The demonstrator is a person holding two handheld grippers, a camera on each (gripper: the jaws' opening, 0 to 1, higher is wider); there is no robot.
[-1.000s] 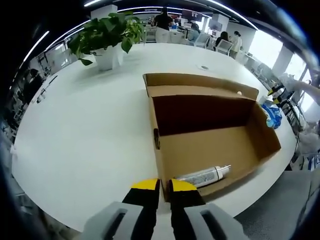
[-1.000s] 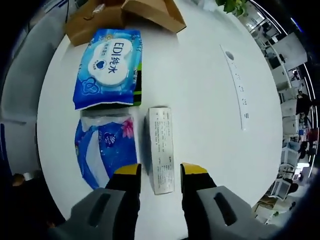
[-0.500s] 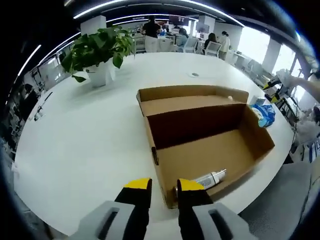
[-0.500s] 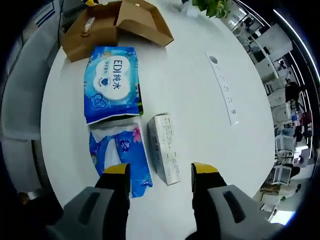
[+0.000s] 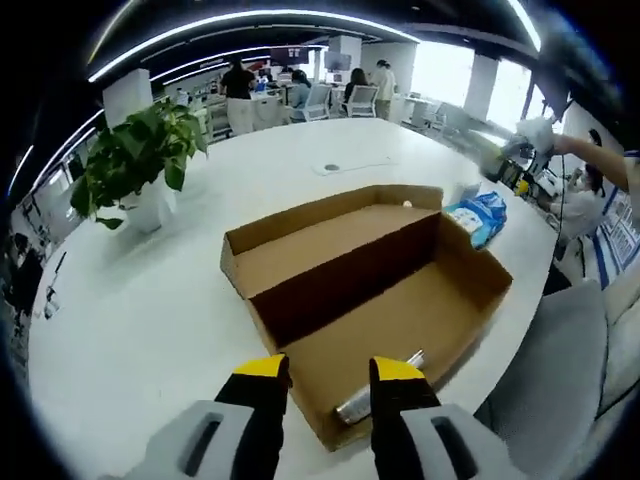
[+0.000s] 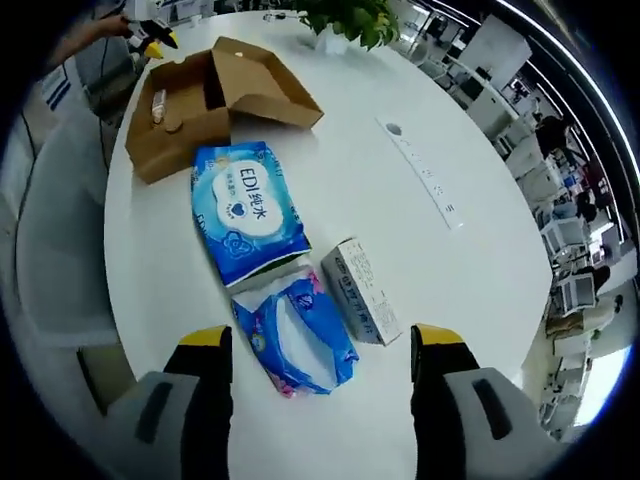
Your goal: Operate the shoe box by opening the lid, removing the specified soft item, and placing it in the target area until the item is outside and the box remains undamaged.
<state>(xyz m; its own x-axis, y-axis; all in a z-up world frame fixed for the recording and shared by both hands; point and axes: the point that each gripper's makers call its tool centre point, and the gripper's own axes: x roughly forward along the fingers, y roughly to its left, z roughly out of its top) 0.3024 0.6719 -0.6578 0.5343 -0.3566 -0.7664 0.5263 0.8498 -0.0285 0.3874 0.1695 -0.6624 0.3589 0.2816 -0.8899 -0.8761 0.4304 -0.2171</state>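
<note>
On the round white table in the left gripper view sits an open shoe box made of plain brown cardboard. It stands near the table's edge. Its lid is folded back and lies flat behind it. The inside looks smooth and dull. A shiny silver tube lies in the front corner of the box. The left gripper hovers just above that corner, with its yellow-tipped black jaws apart and nothing between them. A leafy green plant in a white pot stands far back on the table. Past the box lies a soft blue pack near the table's edge.

In the right gripper view the same table holds the shoe box, far off near the edge. Closer lies a flat, shiny blue pack of wet wipes. Touching its near end is a crinkly blue and white tissue pack, soft and squashy. Just beside that lies a small white carton with tiny print. The right gripper hangs over the tissue pack with its jaws wide apart, holding nothing.
</note>
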